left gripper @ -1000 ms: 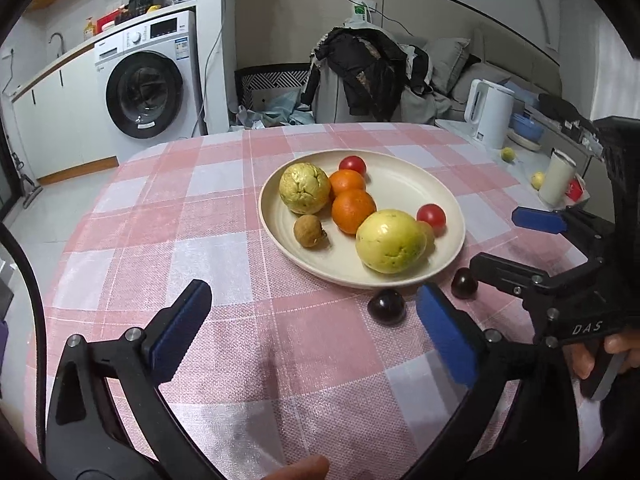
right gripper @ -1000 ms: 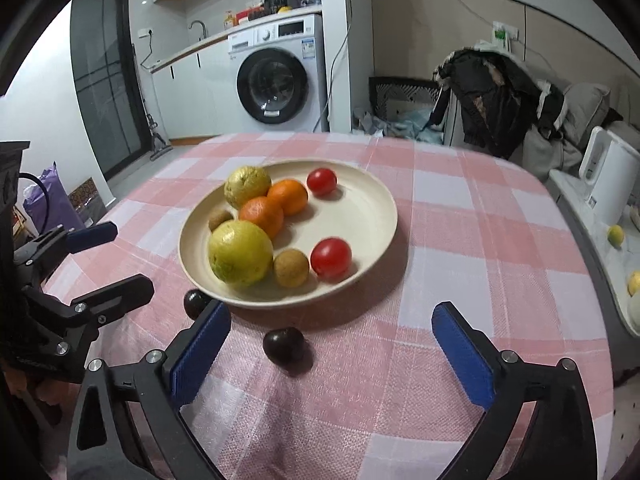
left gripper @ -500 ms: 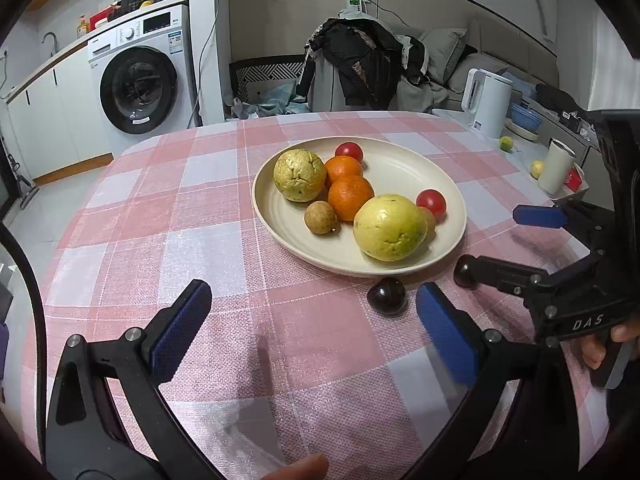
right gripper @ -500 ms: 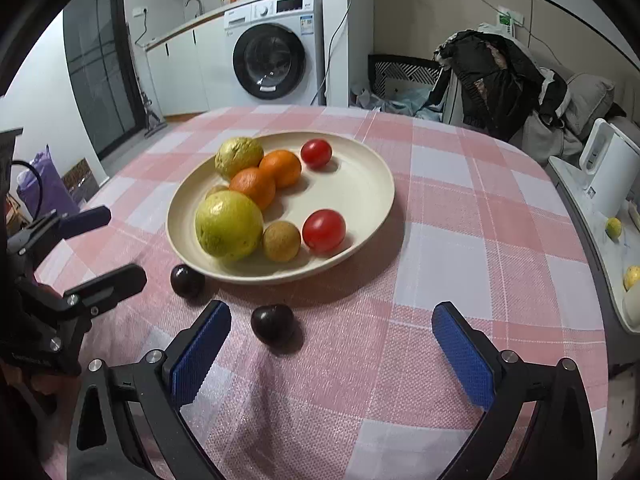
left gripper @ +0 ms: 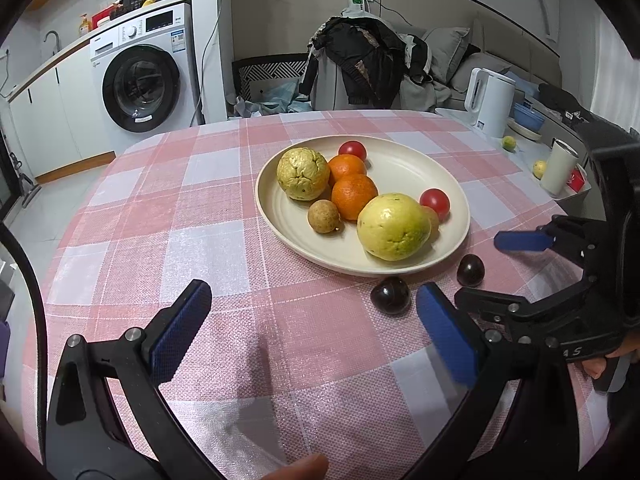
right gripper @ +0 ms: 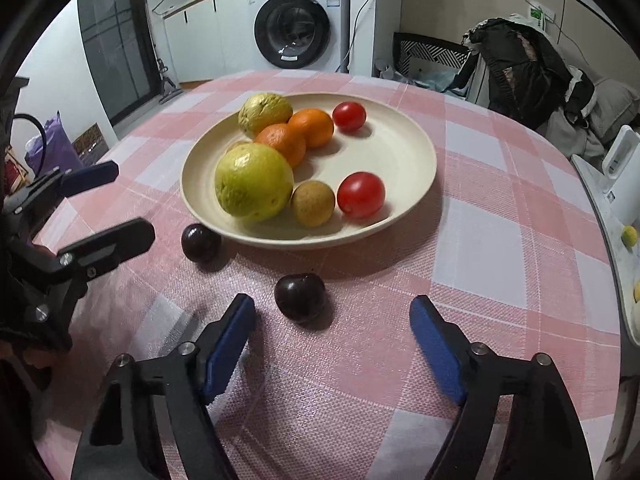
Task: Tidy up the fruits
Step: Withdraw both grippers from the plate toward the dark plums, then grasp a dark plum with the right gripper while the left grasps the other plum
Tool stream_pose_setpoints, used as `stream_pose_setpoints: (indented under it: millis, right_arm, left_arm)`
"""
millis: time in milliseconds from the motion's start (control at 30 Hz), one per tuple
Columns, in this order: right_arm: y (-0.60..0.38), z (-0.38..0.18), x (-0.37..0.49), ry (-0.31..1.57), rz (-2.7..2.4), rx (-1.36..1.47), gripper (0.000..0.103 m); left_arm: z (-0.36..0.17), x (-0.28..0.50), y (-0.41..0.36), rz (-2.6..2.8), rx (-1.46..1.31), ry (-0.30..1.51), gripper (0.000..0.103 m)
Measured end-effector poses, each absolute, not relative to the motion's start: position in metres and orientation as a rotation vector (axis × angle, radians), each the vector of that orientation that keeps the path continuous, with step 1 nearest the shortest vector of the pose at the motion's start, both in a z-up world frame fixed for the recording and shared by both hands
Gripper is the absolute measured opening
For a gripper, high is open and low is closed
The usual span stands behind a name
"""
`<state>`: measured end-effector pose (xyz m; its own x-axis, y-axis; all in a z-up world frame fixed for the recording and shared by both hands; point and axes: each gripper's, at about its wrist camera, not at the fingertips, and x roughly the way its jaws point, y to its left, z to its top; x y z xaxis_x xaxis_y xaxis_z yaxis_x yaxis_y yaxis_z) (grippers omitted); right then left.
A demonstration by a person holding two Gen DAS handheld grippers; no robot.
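Observation:
A cream plate (left gripper: 280, 236) on the pink checked tablecloth holds two yellow-green guavas, two oranges, two red tomatoes and small brown fruits. Two dark plums lie on the cloth before its near rim. One plum (right gripper: 299, 297) sits just ahead of my right gripper (right gripper: 331, 306), nearer its left finger; the gripper is open and touches nothing. The other plum (left gripper: 390, 295) lies close beside the right fingertip of my open left gripper (left gripper: 312, 308), outside its jaws. In the left wrist view the right gripper's blue pad (left gripper: 518, 241) shows beyond the first plum (left gripper: 471, 270).
A white kettle (left gripper: 490, 102), a cup (left gripper: 560, 166) and small yellow fruits stand on a side counter to the right of the table. Beyond the table are a washing machine (left gripper: 140, 80) and a chair piled with clothes (left gripper: 360, 64).
Both grippers have come lower and closer to the plate and plums. The right gripper's fingers have narrowed somewhat around the space near the nearer plum. Nothing has been taken hold of.

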<state>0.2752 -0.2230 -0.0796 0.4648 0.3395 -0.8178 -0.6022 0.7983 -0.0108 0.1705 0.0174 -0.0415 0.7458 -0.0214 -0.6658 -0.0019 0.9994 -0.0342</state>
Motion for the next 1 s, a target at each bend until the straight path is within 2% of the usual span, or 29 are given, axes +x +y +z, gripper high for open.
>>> stream_pose_setpoints:
  millis: [200, 667, 833, 900, 1000]
  right_arm:
    - [-0.221, -0.079, 0.274, 0.917, 0.603, -0.321, 0.081]
    - [-0.214, -0.076, 0.265, 0.893, 0.648, -0.352, 0.048]
    - [-0.215, -0.076, 0.265, 0.885, 0.656, -0.347, 0.03]
    - [-0.215, -0.076, 0.265, 0.882, 0.66, -0.347, 0.025]
    - [-0.214, -0.075, 0.264, 0.878, 0.662, -0.353, 0.025]
  left_arm:
    - [-0.043, 0.172, 0.018, -0.01, -0.03, 0.733, 0.102]
    - [-0.043, 0.172, 0.018, -0.012, -0.028, 0.731, 0.102]
    - [-0.045, 0.172, 0.018, -0.012, -0.021, 0.733, 0.102]
    - [-0.046, 0.172, 0.018, -0.012, -0.02, 0.733, 0.102]
    - [-0.045, 0.172, 0.018, -0.013, -0.02, 0.734, 0.102]
